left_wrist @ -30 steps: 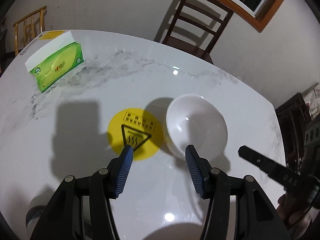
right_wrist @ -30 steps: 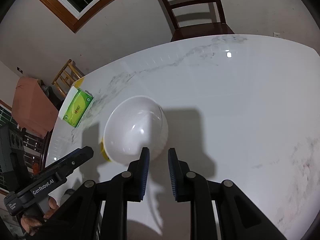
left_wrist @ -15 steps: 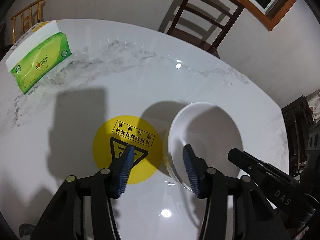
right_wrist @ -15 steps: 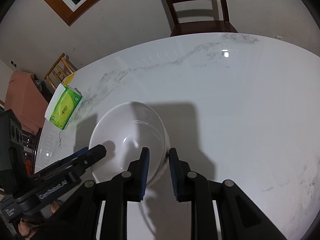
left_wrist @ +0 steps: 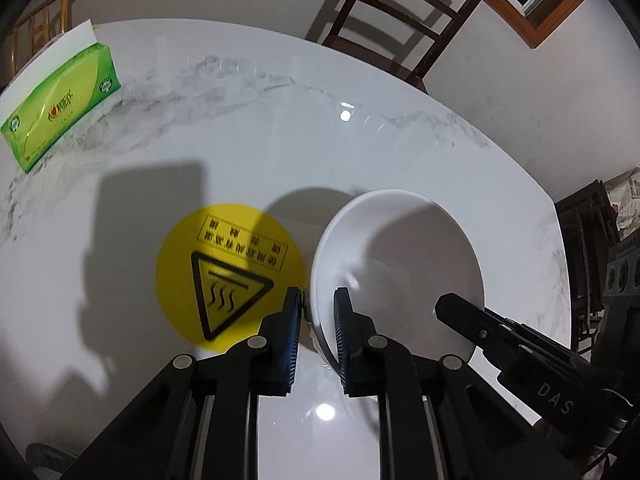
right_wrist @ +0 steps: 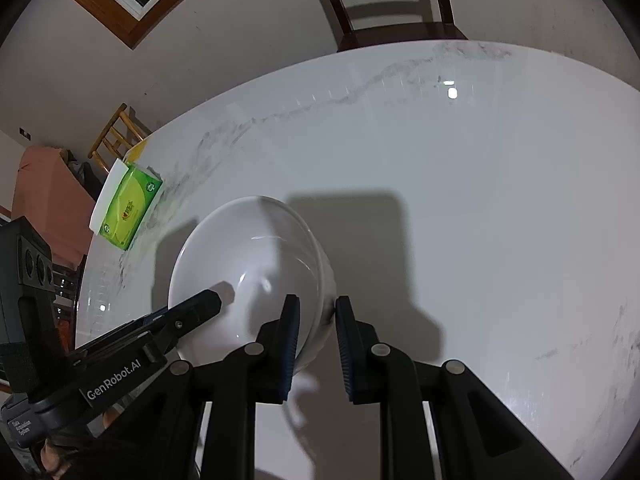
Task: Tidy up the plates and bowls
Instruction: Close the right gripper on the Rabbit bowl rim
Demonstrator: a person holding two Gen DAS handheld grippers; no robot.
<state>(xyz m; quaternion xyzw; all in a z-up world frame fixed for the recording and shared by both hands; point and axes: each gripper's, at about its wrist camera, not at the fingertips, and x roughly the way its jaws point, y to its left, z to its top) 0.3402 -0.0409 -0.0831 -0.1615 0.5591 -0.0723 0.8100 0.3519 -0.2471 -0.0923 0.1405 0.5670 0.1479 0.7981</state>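
A white bowl (left_wrist: 400,264) is on the white marble table, right of a round yellow hot-surface sticker (left_wrist: 224,276). My left gripper (left_wrist: 316,332) is shut on the bowl's left rim, one finger outside and one inside. In the right wrist view my right gripper (right_wrist: 316,340) is shut on the bowl's (right_wrist: 248,272) right rim in the same way. Each gripper shows in the other's view, reaching in from the side.
A green tissue box (left_wrist: 60,104) lies at the table's far left edge; it also shows in the right wrist view (right_wrist: 128,208). A dark wooden chair (left_wrist: 400,16) stands behind the table, and a light wooden chair (right_wrist: 116,136) behind the tissue box.
My left gripper moved right to the bowl and shut on its left rim. My right gripper kept its hold on the right rim as the bowl came lower and nearer.
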